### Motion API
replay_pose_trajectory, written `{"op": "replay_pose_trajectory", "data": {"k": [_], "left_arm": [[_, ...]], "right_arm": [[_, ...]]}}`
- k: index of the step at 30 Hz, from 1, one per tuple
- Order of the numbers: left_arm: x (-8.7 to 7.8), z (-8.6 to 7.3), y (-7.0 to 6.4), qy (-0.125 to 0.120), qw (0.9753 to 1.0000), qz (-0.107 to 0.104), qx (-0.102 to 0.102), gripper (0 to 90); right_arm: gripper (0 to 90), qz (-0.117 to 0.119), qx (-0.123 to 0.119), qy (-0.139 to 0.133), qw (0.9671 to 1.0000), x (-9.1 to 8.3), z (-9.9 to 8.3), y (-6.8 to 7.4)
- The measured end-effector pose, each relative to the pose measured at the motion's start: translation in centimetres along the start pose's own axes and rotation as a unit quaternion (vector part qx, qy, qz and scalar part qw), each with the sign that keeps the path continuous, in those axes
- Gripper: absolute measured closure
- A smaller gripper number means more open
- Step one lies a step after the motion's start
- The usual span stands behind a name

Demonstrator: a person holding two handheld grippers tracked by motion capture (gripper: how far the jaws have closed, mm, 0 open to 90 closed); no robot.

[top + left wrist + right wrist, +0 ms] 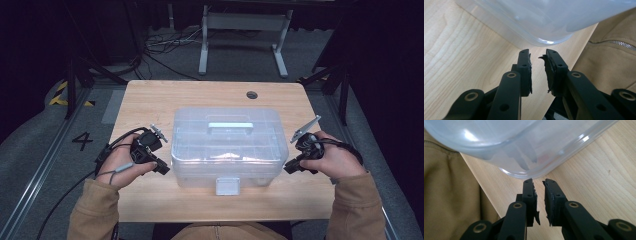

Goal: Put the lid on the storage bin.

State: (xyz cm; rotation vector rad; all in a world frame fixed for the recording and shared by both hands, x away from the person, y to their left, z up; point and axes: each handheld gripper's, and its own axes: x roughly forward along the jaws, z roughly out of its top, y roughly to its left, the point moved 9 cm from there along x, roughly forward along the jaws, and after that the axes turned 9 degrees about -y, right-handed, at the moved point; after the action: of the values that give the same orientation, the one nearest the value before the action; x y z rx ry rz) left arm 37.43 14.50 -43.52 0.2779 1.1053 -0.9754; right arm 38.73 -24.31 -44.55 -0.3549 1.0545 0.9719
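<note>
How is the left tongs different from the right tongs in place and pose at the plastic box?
The left tongs sit at the near left corner of the plastic box; the right tongs sit at its near right corner. Both have a narrow gap between the jaws, hold nothing, and stay just short of the box.

Even overhead light falls on the table (pixel 150 100); beyond it the room is dark. Glare spots sit on the clear box (pixel 499 142) just ahead of the right gripper (pixel 539 181). Close up the box looks soft, perhaps out of focus.
</note>
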Motion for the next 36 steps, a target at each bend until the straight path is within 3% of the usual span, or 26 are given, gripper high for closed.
{"op": "replay_pose_trajectory", "data": {"k": [9, 15, 18, 19, 23, 26, 30, 33, 36], "left_arm": [[-1.0, 0.5, 0.9, -0.045, 0.9987, 0.015, -0.015, 75.9], [-1.7, 0.5, 2.3, -0.096, 0.9937, 0.034, -0.046, 77.3], [-2.2, 0.7, 3.2, -0.131, 0.9885, 0.046, -0.059, 76.8], [-2.4, 0.8, 3.6, -0.149, 0.9850, 0.055, -0.067, 76.3], [-2.9, 0.8, 4.7, -0.184, 0.9771, 0.074, -0.076, 74.5], [-3.2, 0.8, 5.5, -0.206, 0.9706, 0.090, -0.087, 72.9], [-3.4, 0.8, 6.3, -0.228, 0.9637, 0.103, -0.093, 71.4], [-3.4, 0.9, 6.9, -0.248, 0.9571, 0.112, -0.099, 70.3], [-3.1, 1.0, 7.7, -0.268, 0.9511, 0.114, -0.103, 69.4]], "right_arm": [[78.3, -0.036, 0.026, -0.052, 0.9977, -1.4, 0.7, -1.5], [76.3, -0.071, 0.051, -0.112, 0.9899, -2.4, 2.0, -3.0], [75.7, -0.094, 0.052, -0.130, 0.9856, -2.6, 2.4, -4.0], [75.4, -0.097, 0.056, -0.133, 0.9847, -2.5, 2.5, -4.2], [74.4, -0.112, 0.072, -0.165, 0.9773, -2.7, 3.1, -5.4], [71.5, -0.124, 0.085, -0.191, 0.9700, -2.9, 3.3, -6.3], [66.7, -0.141, 0.091, -0.220, 0.9608, -3.2, 3.3, -7.7], [62.9, -0.149, 0.101, -0.237, 0.9548, -3.2, 3.1, -8.7], [60.2, -0.172, 0.103, -0.246, 0.9484, -3.1, 2.8, -10.0]]}}
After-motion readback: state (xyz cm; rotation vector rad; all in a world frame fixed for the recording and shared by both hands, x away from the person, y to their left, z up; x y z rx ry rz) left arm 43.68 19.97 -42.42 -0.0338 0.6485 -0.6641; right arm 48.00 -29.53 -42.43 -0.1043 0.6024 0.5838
